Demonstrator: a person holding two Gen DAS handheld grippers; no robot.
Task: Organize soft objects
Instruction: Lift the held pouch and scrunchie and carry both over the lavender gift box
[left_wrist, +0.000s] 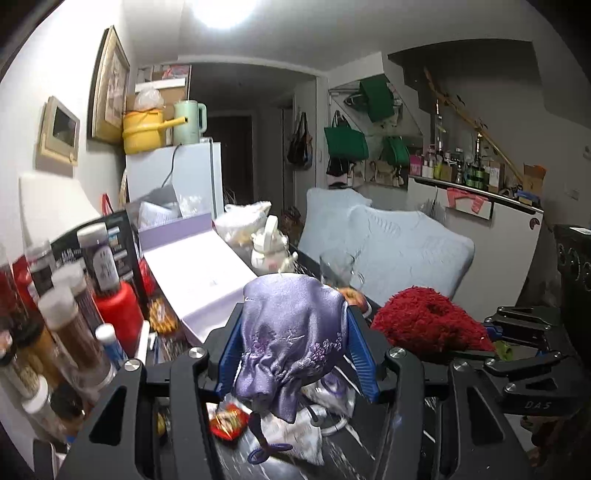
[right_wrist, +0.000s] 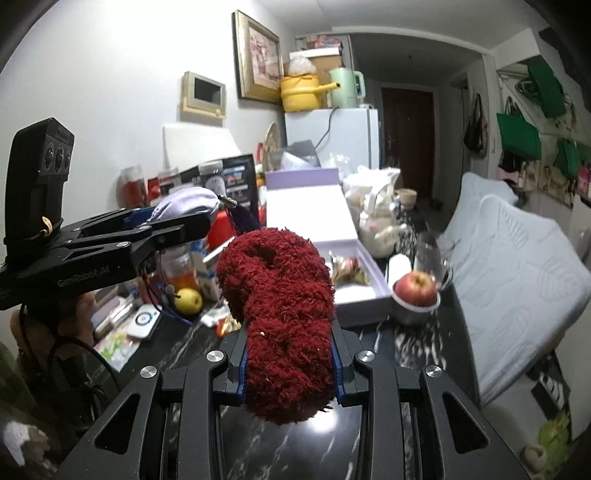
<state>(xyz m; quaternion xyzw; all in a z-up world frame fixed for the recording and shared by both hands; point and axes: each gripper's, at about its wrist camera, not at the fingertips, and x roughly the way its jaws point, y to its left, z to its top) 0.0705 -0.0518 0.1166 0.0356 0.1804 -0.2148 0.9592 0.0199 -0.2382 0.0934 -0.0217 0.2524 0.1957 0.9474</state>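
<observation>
My left gripper (left_wrist: 295, 317) is shut on a lilac satin pouch (left_wrist: 291, 332) with embroidered flowers; its purple tassel cord hangs below. In the right wrist view the same pouch (right_wrist: 186, 206) shows at the left, pinched in the left gripper (right_wrist: 199, 221), raised above the dark marble counter (right_wrist: 417, 343). My right gripper (right_wrist: 290, 325) is shut on a fluffy dark red yarn bundle (right_wrist: 280, 295), lifted off the counter. That red bundle (left_wrist: 424, 319) appears at the right of the left wrist view, in the right gripper's black fingers (left_wrist: 517, 365).
An open lilac gift box (right_wrist: 314, 221) lies on the counter with wrappers inside. An apple in a metal bowl (right_wrist: 415, 291), a glass (right_wrist: 430, 258), a white teapot (right_wrist: 380, 229), a yellow fruit (right_wrist: 188, 300), jars and bottles (left_wrist: 74, 295) crowd the counter. Pale blue cushions (right_wrist: 517, 269) sit right.
</observation>
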